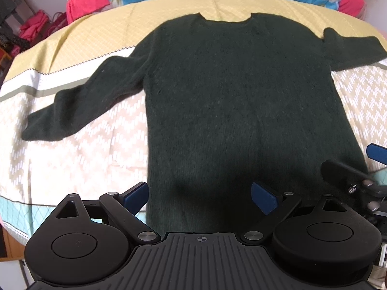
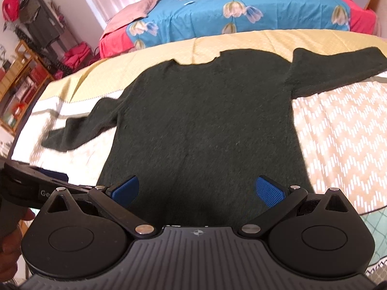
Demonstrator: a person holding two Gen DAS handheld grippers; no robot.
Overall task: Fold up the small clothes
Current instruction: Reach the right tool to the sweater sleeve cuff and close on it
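A dark green fuzzy sweater [image 1: 229,96] lies flat on the bed, neck away from me, both sleeves spread out to the sides. It also shows in the right wrist view [image 2: 205,120]. My left gripper [image 1: 199,199] is open and empty, hovering over the hem near its left corner. My right gripper [image 2: 197,191] is open and empty, over the hem near its right side. The right gripper shows at the right edge of the left wrist view [image 1: 358,178], and the left gripper at the left edge of the right wrist view [image 2: 36,183].
The bedspread [image 1: 72,164] is beige with white chevrons and a yellow band [image 1: 96,38] at the far side. A blue floral quilt [image 2: 229,14] and a red blanket [image 2: 113,41] lie beyond. Shelves and clutter [image 2: 21,77] stand at the far left.
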